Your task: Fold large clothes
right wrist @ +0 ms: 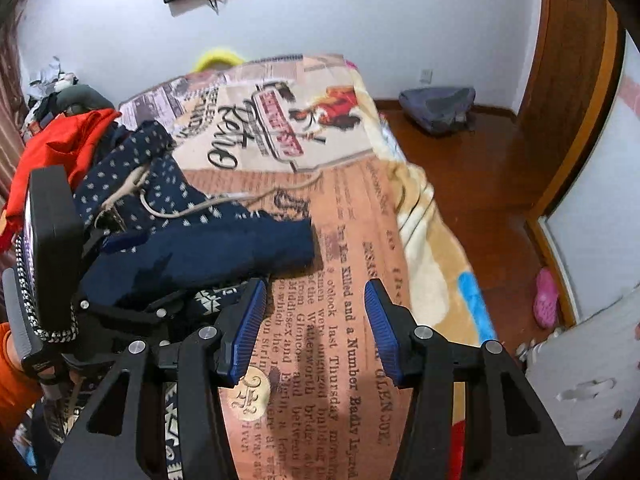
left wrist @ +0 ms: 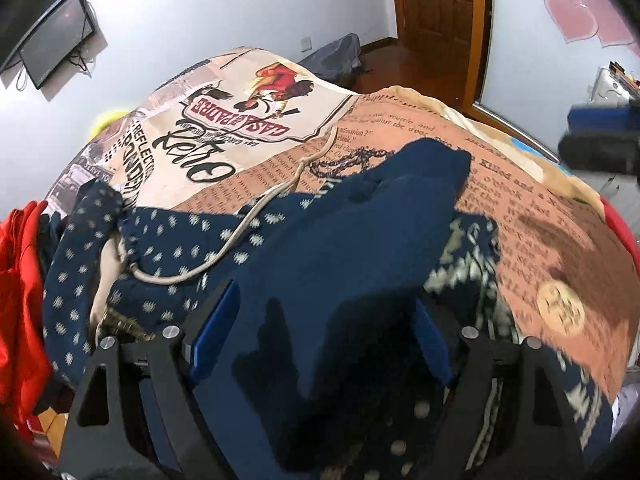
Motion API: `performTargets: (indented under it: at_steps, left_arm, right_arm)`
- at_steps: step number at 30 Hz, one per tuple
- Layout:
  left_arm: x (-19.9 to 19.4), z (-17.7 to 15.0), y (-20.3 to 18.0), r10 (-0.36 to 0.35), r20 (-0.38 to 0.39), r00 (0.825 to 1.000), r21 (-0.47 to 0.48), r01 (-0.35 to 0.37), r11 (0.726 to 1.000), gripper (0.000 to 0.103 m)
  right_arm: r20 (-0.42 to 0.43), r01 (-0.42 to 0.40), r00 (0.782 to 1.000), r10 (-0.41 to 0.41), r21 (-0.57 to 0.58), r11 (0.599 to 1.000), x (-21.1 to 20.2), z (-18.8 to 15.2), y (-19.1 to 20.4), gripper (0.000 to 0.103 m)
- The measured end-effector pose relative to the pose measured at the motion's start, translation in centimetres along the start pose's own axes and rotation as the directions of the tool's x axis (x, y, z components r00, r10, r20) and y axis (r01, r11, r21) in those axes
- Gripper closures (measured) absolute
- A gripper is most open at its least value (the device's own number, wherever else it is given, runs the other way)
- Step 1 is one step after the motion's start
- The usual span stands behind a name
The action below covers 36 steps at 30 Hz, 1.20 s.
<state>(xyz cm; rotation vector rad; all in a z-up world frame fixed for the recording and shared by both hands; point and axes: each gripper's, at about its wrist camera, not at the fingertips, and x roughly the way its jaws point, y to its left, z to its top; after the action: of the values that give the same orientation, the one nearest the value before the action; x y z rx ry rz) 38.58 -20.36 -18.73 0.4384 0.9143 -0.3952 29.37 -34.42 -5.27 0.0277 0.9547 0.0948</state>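
A navy garment [left wrist: 180, 248] with small white specks and a pale drawstring [left wrist: 240, 236] lies crumpled on the bed, its plain navy side folded over. My left gripper [left wrist: 324, 296] points down into it. Its jaws stand wide, and a thick fold of plain navy cloth [left wrist: 340, 240] fills the gap, touching the left pad and covering most of the right pad. In the right wrist view the same garment [right wrist: 224, 240] lies to the left. My right gripper [right wrist: 316, 292] hovers open beside it over the printed bedspread [right wrist: 344, 360], with nothing between its blue pads [right wrist: 250, 320].
The newspaper-print bedspread [left wrist: 520, 208] covers the bed, with a blanket edge [right wrist: 432, 248] on the right. Red clothes [right wrist: 72, 136] are piled at the left. On the wooden floor lie a grey bag [right wrist: 440, 108] and a pink slipper [right wrist: 546, 296]. A white cabinet [right wrist: 580, 392] stands near right.
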Motion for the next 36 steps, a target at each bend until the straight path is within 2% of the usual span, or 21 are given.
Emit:
performTargets:
  at_steps: [2, 3, 4, 5, 7, 9, 13, 18, 22, 25, 29, 32, 34, 36]
  left_arm:
    - [0.8, 0.5, 0.0, 0.011, 0.006, 1.000, -0.002, -0.011, 1.000, 0.022]
    - [1.0, 0.7, 0.2, 0.011, 0.007, 1.000, -0.007, -0.011, 1.000, 0.025]
    - [1.3, 0.8, 0.3, 0.010, 0.008, 1.000, -0.014, -0.010, 1.000, 0.037]
    - [1.6, 1.0, 0.7, 0.001, 0.003, 1.000, -0.026, -0.001, 1.000, 0.043]
    - [1.8, 1.2, 1.6, -0.034, -0.002, 0.999, -0.064, 0.034, 0.997, 0.071]
    - [1.5, 1.4, 3.0, -0.048, 0.008, 0.999, -0.121, 0.049, 0.991, 0.088]
    - [-1.1, 1.4, 6.5, -0.025, 0.077, 0.997, -0.231, 0.042, 0.972, 0.098]
    - [-7.2, -0.5, 11.8, 0.057, 0.188, 0.980, -0.349, 0.012, 0.937, 0.098]
    - [-10.7, -3.6, 14.8, 0.117, 0.210, 0.971, -0.409, -0.022, 0.912, 0.098]
    - [-11.5, -6.8, 15.8, 0.148, 0.175, 0.973, -0.426, -0.061, 0.902, 0.098]
    - [-9.7, -11.4, 16.1, 0.163, 0.059, 0.985, -0.438, -0.121, 0.891, 0.096]
    - [-7.6, -15.0, 16.7, 0.149, -0.037, 0.988, -0.478, -0.148, 0.866, 0.078]
    - [-6.4, -17.2, 17.3, 0.124, -0.085, 0.989, -0.518, -0.150, 0.842, 0.052]
    - [-5.4, -19.2, 17.9, 0.100, -0.124, 0.987, -0.555, -0.153, 0.817, 0.044]
  right_arm:
    - [-0.014, -0.009, 1.000, 0.010, 0.018, 1.000, 0.9, -0.1, -0.3, 0.055]
    - [-0.025, -0.012, 1.000, 0.012, 0.031, 0.999, 1.7, 0.0, -0.3, 0.055]
    - [-0.031, -0.015, 0.999, 0.016, 0.039, 0.999, 2.0, 0.0, -0.3, 0.055]
    - [-0.038, -0.022, 0.999, 0.024, 0.050, 0.999, 2.6, 0.0, -0.2, 0.055]
    - [-0.048, -0.041, 0.998, 0.044, 0.057, 0.998, 3.4, 0.1, 0.0, 0.055]
    - [-0.056, -0.047, 0.997, 0.050, 0.050, 0.998, 4.2, 0.3, 0.6, 0.055]
    - [-0.066, -0.048, 0.997, 0.049, 0.014, 0.999, 5.5, 0.4, 1.7, 0.055]
    - [-0.110, -0.043, 0.993, 0.040, -0.024, 0.999, 7.6, 0.2, 2.9, 0.055]
    - [-0.111, -0.013, 0.994, 0.006, -0.061, 0.998, 7.9, -0.2, 3.6, 0.055]
    - [-0.114, -0.020, 0.993, 0.011, -0.076, 0.997, 7.8, -0.4, 4.0, 0.055]
    - [-0.125, -0.020, 0.992, 0.008, -0.097, 0.995, 7.8, -0.7, 4.6, 0.053]
    - [-0.117, -0.010, 0.993, -0.005, -0.126, 0.992, 7.8, -1.2, 5.1, 0.049]
    - [-0.109, 0.000, 0.994, -0.015, -0.142, 0.990, 7.8, -1.5, 5.3, 0.048]
    - [-0.104, 0.009, 0.994, -0.025, -0.151, 0.989, 7.8, -1.6, 5.5, 0.048]
